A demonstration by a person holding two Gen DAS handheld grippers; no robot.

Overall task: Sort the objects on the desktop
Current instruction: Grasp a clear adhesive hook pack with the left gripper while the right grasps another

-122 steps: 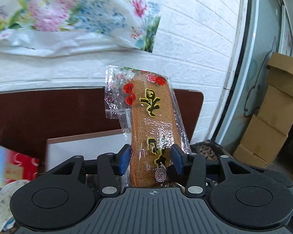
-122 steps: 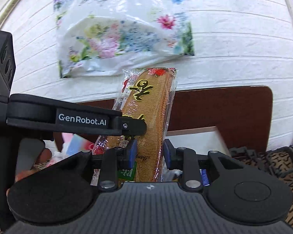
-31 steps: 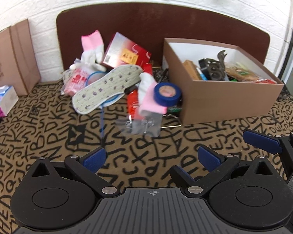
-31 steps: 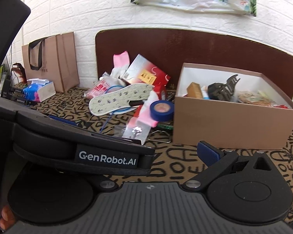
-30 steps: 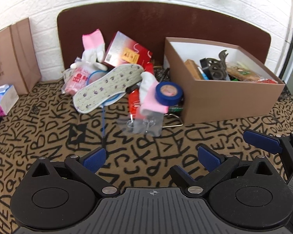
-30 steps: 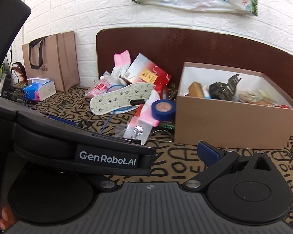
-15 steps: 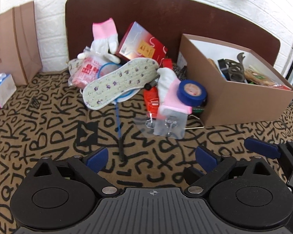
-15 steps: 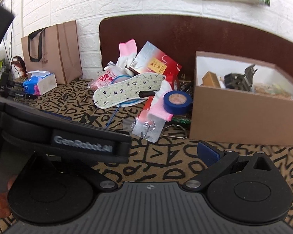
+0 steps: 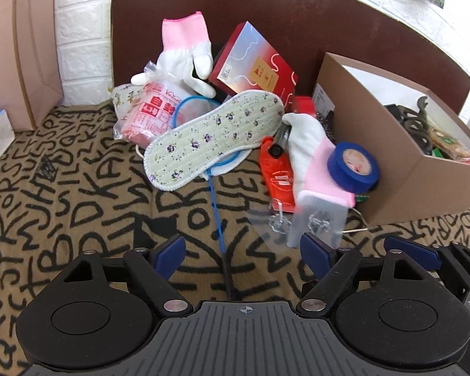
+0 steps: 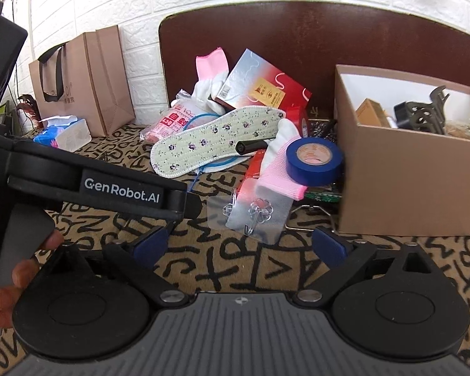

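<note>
Much of the brown box [image 10: 407,185] interior was hidden behind its near wall, and the red pack [image 9: 274,172] lay half buried under a white-and-pink glove [image 9: 313,153] beside the blue tape roll [image 9: 353,166]. Both tools, which 4.1 seconds earlier had clamped a wrapped insole, now hovered closer to the pile, the left tool [image 9: 242,253] and right tool [image 10: 239,247] spread wide and empty. "GenRobot.AI" was legible; the floral insole [image 10: 216,138] lay atop the heap on the table [image 9: 78,200]
</note>
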